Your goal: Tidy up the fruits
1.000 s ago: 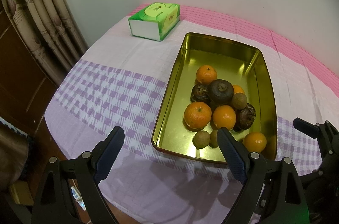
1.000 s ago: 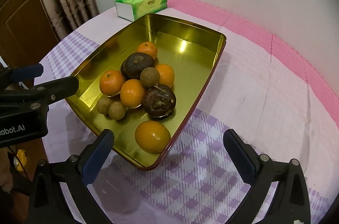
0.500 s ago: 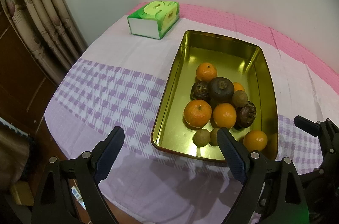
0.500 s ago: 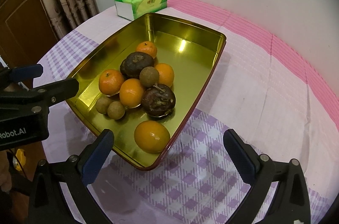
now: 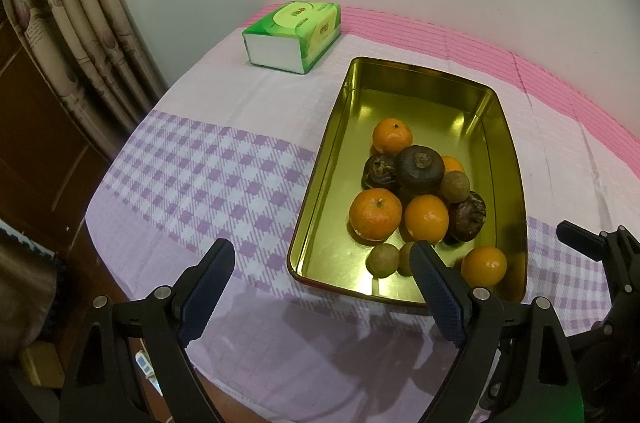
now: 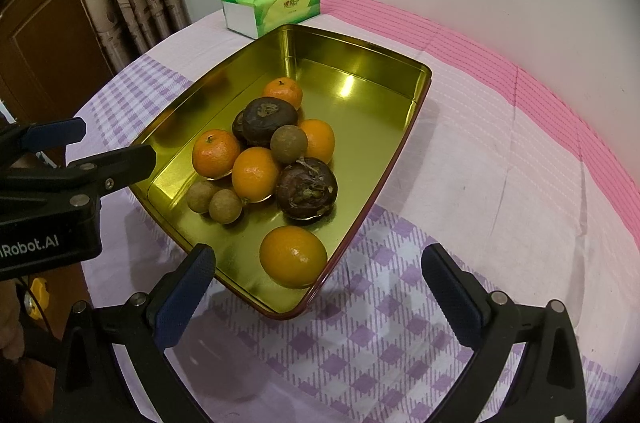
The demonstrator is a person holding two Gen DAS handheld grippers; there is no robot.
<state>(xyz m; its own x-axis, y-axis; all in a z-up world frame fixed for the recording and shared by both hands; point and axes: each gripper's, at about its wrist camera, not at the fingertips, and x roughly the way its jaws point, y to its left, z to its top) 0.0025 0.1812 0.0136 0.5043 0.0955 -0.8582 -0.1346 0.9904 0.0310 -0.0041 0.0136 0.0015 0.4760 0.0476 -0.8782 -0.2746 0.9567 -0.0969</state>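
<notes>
Over the tabletop (image 5: 224, 151) we've basically not budged: both grippers' jaws still released and empty, fruit pile (image 6: 276, 151) in the gold tray (image 6: 360, 63) unchanged.

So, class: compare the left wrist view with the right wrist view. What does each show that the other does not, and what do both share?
Only the left wrist view shows the left gripper with both blue-padded fingers spread wide and nothing between them, and a wide stretch of purple checked tablecloth left of the tray.

Only the right wrist view shows the right gripper head-on, open and empty, and the printed label on the left gripper's body.

Both show the gold rectangular metal tray of oranges and dark fruits, and the green tissue pack beyond it.
</notes>
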